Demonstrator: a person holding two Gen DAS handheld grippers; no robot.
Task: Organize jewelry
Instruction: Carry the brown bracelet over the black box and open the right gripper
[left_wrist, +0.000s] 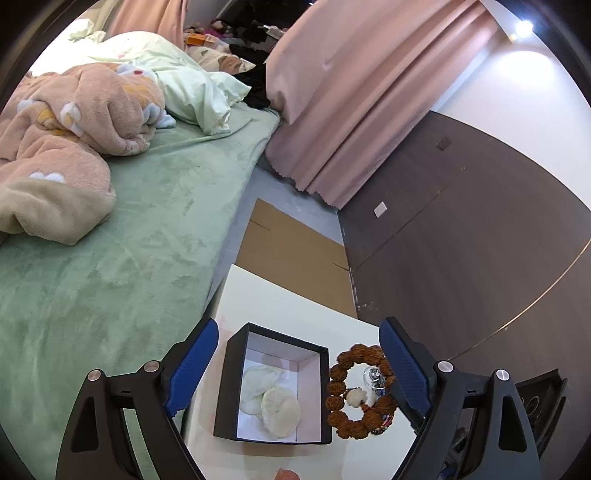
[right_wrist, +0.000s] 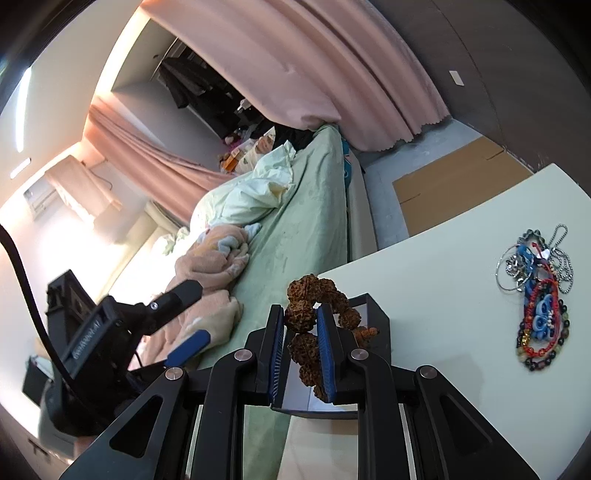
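Observation:
In the right wrist view my right gripper (right_wrist: 300, 314) is shut on a brown knobbly bead bracelet (right_wrist: 314, 291), which hangs over the black box (right_wrist: 378, 314). In the left wrist view the same bracelet (left_wrist: 338, 384) hangs just right of the open black box (left_wrist: 227, 384). The box has a white lining and holds white cloth pouches (left_wrist: 275, 400). My left gripper (left_wrist: 299, 369) stands wide open around the box and the bracelet, touching neither. The left gripper (right_wrist: 199, 312) also shows at the left of the right wrist view.
A tangle of bracelets, chains and silver rings (right_wrist: 535, 302) lies on the white table (right_wrist: 461, 240) right of the box. A bed with a green sheet (left_wrist: 129, 240) and blankets borders the table. Cardboard (left_wrist: 291, 243) lies on the floor beyond. A fingertip (left_wrist: 288, 474) shows at the bottom edge.

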